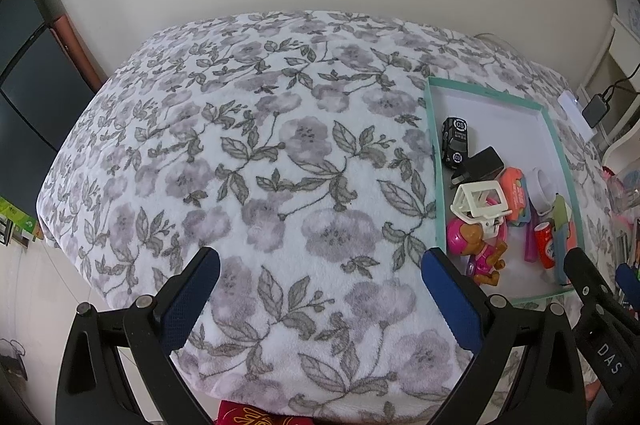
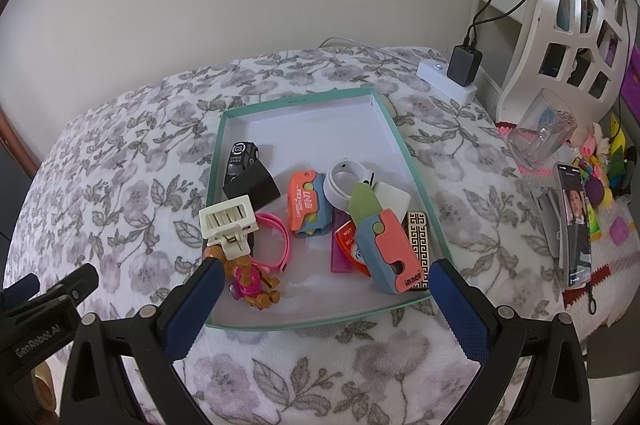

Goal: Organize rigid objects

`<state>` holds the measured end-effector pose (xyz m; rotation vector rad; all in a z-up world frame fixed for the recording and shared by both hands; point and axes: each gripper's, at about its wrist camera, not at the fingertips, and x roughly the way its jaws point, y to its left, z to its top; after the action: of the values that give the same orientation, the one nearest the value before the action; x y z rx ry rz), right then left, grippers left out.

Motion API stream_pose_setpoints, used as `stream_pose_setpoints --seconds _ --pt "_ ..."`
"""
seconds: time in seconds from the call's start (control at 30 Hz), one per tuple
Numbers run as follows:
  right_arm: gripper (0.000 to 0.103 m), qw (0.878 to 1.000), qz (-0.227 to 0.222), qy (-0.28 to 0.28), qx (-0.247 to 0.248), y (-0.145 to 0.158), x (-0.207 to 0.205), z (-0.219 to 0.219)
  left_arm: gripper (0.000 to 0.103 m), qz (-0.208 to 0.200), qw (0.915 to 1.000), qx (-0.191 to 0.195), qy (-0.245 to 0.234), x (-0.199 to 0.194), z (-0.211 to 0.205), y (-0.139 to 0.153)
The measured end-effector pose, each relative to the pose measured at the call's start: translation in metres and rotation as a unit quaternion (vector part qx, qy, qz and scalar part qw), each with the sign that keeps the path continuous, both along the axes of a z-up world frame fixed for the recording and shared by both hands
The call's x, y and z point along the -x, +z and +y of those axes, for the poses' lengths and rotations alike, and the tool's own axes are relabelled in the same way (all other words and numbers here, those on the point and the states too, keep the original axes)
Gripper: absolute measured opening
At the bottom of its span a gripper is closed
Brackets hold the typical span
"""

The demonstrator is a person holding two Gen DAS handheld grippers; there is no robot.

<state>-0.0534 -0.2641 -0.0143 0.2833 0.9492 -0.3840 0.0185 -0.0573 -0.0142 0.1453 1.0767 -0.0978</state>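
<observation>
A teal-rimmed white box lid point(image 2: 298, 97) lies on the floral blanket and holds several small objects: a black toy car point(image 2: 240, 157), a black plug point(image 2: 254, 187), a cream clip stand point(image 2: 230, 221), a pink toy dog figure point(image 2: 252, 281), a pink band point(image 2: 276, 237), two orange and blue toy cases point(image 2: 308, 205), a white ring point(image 2: 344, 181). The lid also shows in the left wrist view point(image 1: 434, 161) at the right. My right gripper point(image 2: 324, 309) is open and empty above the lid's near edge. My left gripper point(image 1: 320, 289) is open and empty over bare blanket, left of the lid.
A white power strip with a black charger point(image 2: 462, 65) sits behind the lid. A glass cup point(image 2: 540, 133), a phone point(image 2: 576, 221) and small toys point(image 2: 600, 185) lie to the right, by a white chair back point(image 2: 568, 5). A wall stands behind the bed.
</observation>
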Motion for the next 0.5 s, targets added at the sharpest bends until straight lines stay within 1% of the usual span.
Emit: stream_pose_setpoints --seconds 0.5 --pt "0.103 1.000 0.001 0.002 0.001 -0.0007 -0.0006 0.0008 0.101 -0.002 1.0000 -0.001 0.000 -0.0006 0.0010 0.0003"
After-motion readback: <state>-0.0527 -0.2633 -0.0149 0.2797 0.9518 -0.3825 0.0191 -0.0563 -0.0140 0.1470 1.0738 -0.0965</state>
